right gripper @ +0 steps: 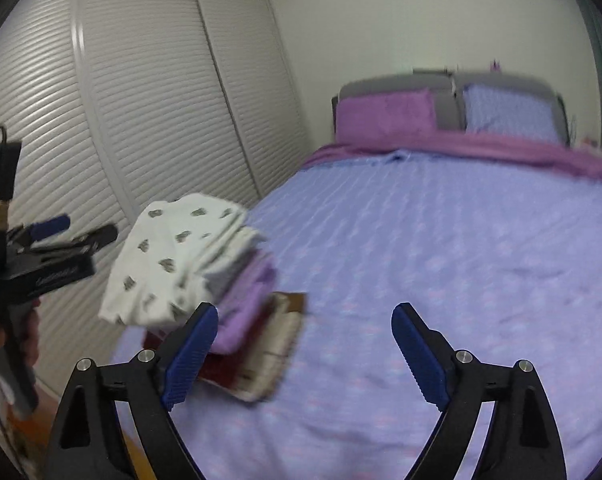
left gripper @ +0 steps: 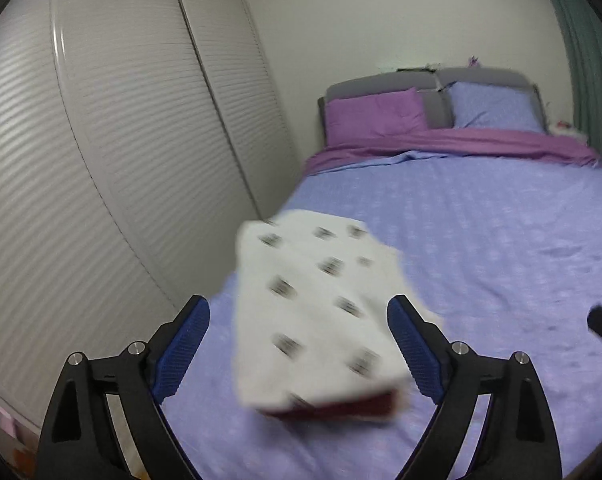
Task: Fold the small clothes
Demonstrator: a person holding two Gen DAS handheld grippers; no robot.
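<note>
A folded white garment with small grey prints (left gripper: 321, 304) lies on top of a stack of folded clothes near the bed's left edge. It also shows in the right wrist view (right gripper: 173, 264), over lilac (right gripper: 245, 312), dark red and beige folded pieces. My left gripper (left gripper: 299, 348) is open and empty, its blue fingers either side of the white garment, above it. My right gripper (right gripper: 305, 352) is open and empty over the lilac bedspread (right gripper: 441, 260), just right of the stack. The left gripper also shows at the left of the right wrist view (right gripper: 75, 230).
The bed has a purple pillow (left gripper: 375, 116), a lilac pillow (left gripper: 495, 106) and a grey headboard (left gripper: 425, 78) at the far end. A louvred white wardrobe (left gripper: 121, 140) runs along the left. A green curtain (left gripper: 585, 60) hangs at the right.
</note>
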